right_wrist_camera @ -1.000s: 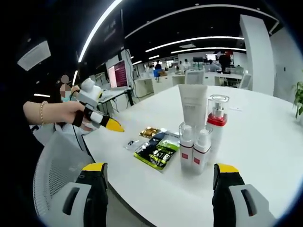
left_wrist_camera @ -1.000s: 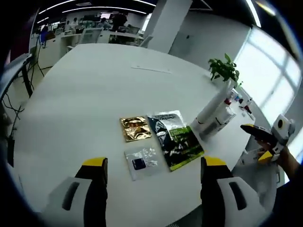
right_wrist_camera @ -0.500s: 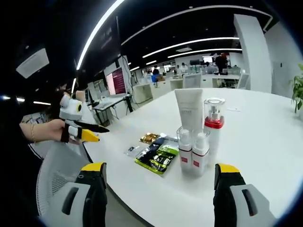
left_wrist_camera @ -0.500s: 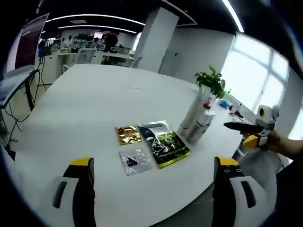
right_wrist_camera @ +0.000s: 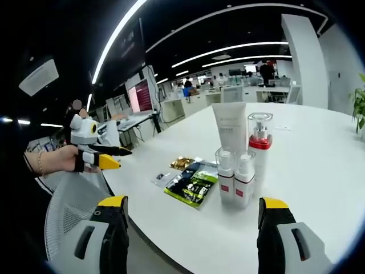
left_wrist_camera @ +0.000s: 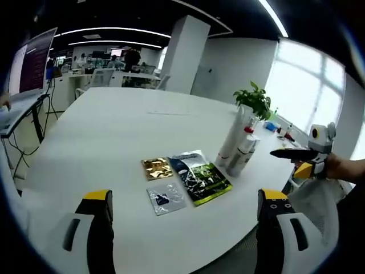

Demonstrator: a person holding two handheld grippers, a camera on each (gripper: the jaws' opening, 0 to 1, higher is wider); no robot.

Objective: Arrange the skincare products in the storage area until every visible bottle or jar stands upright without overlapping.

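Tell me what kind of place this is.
Most likely an open-plan office: a big white table, rows of desks at the back, a monitor on a stand, and ceiling strip lights.

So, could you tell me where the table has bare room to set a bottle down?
The table is bare beyond the gold packet and across the far side. It is crowded where the bottles cluster beside the green packet and clear packet.

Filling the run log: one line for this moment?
left: open, empty | right: open, empty | bottles: upright, clustered | sachets: flat on table
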